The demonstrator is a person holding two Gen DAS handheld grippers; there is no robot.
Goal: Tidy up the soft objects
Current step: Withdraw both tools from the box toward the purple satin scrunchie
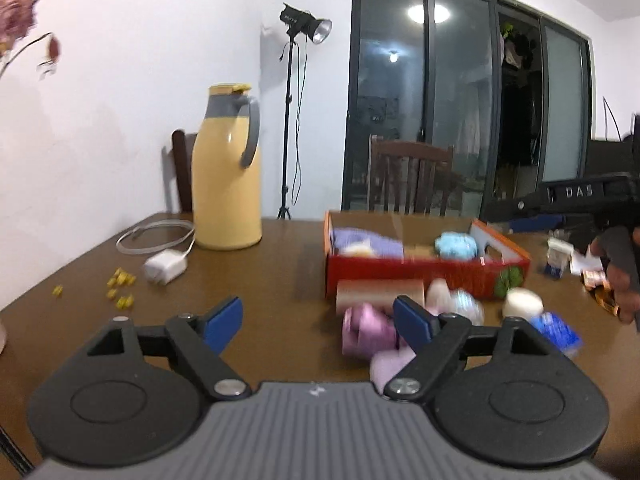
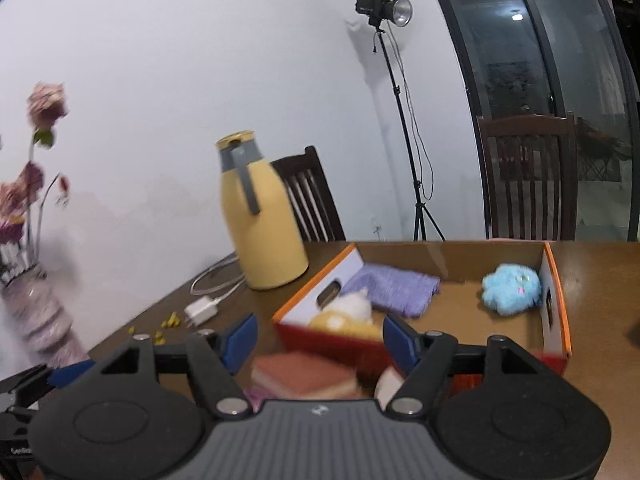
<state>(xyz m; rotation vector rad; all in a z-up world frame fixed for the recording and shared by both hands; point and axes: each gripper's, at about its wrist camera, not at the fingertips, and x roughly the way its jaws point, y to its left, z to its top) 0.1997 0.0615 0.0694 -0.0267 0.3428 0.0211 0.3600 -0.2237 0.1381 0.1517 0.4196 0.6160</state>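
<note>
A red and orange cardboard box point(image 1: 400, 276) point(image 2: 556, 300) stands on the brown table. It holds a purple cloth point(image 1: 368, 242) point(image 2: 394, 288), a blue plush point(image 1: 456, 245) point(image 2: 510, 288) and a white and yellow plush point(image 2: 346, 314). In front of the box lie a brown sponge block point(image 1: 380, 292) point(image 2: 304, 374), a pink soft piece point(image 1: 370, 330), a white ball point(image 1: 522, 302) and a blue packet point(image 1: 558, 330). My left gripper point(image 1: 320, 326) is open and empty over the table, left of the pink piece. My right gripper point(image 2: 320, 344) is open and empty above the sponge block.
A yellow thermos jug point(image 1: 228, 168) point(image 2: 260, 216) stands behind, with a white charger and cable point(image 1: 164, 266) point(image 2: 202, 310) and small yellow bits point(image 1: 120, 284) beside it. A vase of flowers point(image 2: 36, 300) stands at the left. Chairs point(image 1: 412, 176) stand behind the table.
</note>
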